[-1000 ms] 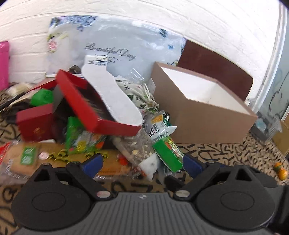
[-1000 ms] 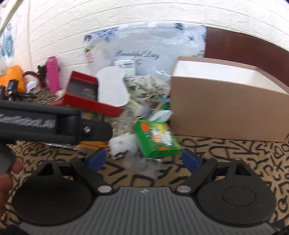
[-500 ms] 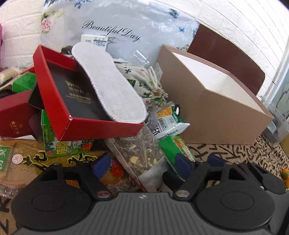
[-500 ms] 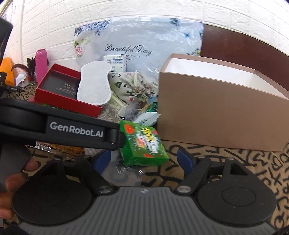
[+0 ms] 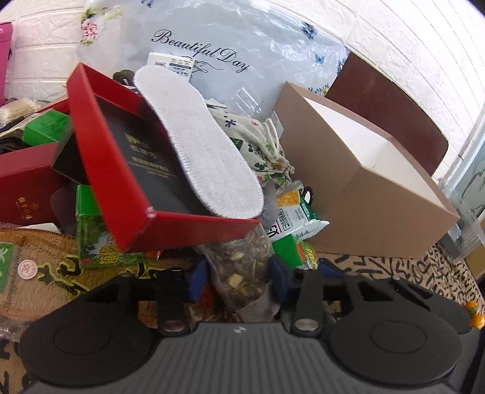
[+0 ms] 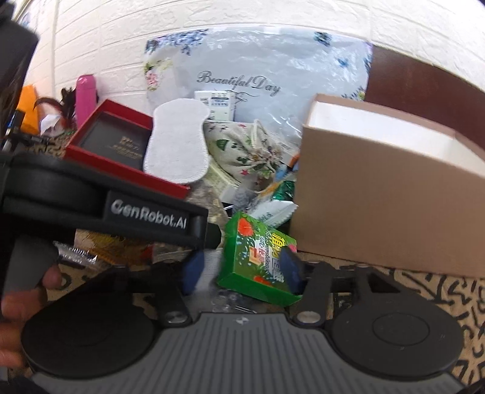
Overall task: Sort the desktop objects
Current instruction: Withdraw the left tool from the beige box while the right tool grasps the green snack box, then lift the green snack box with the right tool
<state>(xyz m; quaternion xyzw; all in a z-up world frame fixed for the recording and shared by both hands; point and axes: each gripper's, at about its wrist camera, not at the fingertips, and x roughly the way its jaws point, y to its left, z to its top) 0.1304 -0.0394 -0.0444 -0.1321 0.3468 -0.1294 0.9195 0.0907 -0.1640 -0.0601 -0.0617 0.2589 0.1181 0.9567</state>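
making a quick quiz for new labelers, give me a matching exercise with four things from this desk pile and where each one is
Things:
1. white insole
2. clear pouch of dried bits
3. green box
4. brown cardboard box

Places:
A. between the right gripper's jaws
B. lying across the open red box
C. standing open at the right of the pile
D. between the left gripper's jaws

Pairs: 1-B, 2-D, 3-A, 4-C

white brick wall (image 6: 242, 15) behind, dark brown panel (image 6: 424, 88) against it, patterned tablecloth (image 5: 394, 266) below, bright daylight.
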